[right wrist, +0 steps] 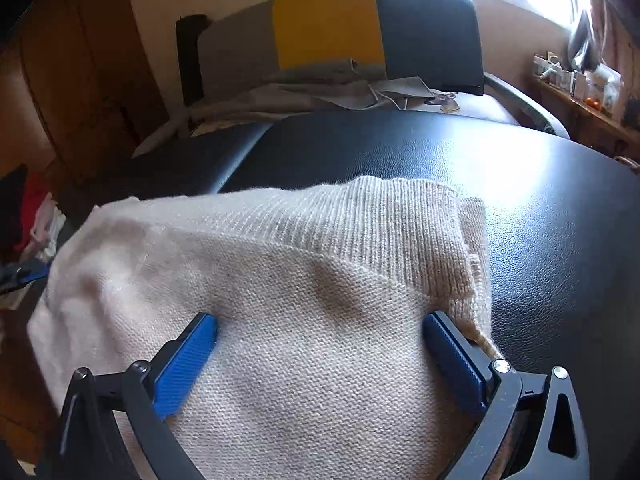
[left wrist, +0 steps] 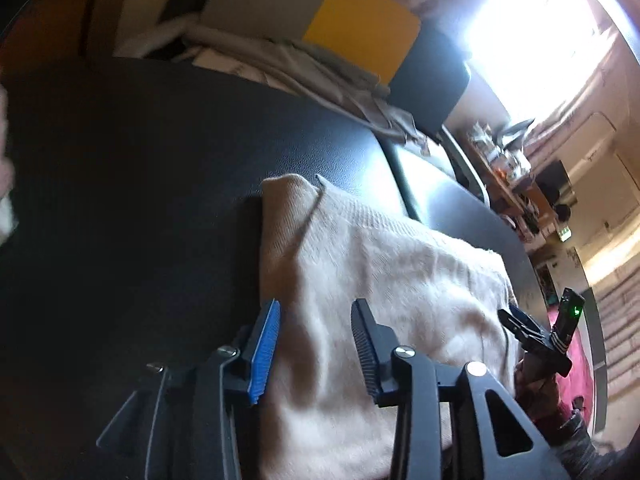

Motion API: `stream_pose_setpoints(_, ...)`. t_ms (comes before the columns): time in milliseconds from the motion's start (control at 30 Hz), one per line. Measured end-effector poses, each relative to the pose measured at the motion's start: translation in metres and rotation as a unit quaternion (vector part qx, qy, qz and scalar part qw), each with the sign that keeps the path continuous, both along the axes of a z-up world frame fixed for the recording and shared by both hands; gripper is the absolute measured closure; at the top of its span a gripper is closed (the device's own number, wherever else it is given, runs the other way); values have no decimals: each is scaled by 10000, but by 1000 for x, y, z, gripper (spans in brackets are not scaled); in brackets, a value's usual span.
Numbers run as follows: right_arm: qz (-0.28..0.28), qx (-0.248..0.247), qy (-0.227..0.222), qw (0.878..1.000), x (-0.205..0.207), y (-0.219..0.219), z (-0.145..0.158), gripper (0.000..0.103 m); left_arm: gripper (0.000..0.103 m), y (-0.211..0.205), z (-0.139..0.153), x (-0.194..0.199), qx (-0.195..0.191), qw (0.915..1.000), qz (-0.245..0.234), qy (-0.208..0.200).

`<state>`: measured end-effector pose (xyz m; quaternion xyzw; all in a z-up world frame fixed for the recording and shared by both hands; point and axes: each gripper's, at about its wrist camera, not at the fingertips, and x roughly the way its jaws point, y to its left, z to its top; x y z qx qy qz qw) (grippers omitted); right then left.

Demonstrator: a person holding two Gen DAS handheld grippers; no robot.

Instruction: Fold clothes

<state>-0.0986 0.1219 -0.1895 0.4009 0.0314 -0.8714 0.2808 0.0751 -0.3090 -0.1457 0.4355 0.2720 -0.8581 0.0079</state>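
Black padded surface is carrying a cream knit sweater, lying in layers with its ribbed band away from both tools. Right gripper is standing wide open, its fingers pressing into the top layer; left gripper is hovering part-open over the opposite edge, gripping nothing.

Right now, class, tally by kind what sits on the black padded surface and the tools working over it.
Cream knitted garments: 1, the cream sweater
Grippers: 2, the left gripper and the right gripper, both open
Supporting surfaces: 1, the black padded surface
Total: 4
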Motion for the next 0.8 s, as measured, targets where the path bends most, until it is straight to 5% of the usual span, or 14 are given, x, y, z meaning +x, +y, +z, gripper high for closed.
stream_pose_setpoints(100,-5,-137,-8,9999,-2,3,1,0,63,-10,-11,-23,-140,9988,-147,-440)
stream_pose_setpoints(233,-3,-333,-40,9994,-3,5,4,0,60,-16,-22,-38,337,9973,-417,-499)
stream_pose_setpoints(367,-21,-521,-85,9986,-6,6,5,0,43,-22,-31,-53,865,9926,-649,-544)
stream_pose_setpoints(433,-35,-597,-104,9982,-5,7,5,0,48,-25,-36,-60,1128,9891,-764,-565)
stream_pose_setpoints(500,-50,-658,-120,9977,-5,8,6,0,77,-20,-39,-61,1223,9868,-839,-650)
stream_pose_setpoints(800,128,-469,-211,9986,0,-1,13,0,86,-27,-28,-63,754,9944,-148,-723)
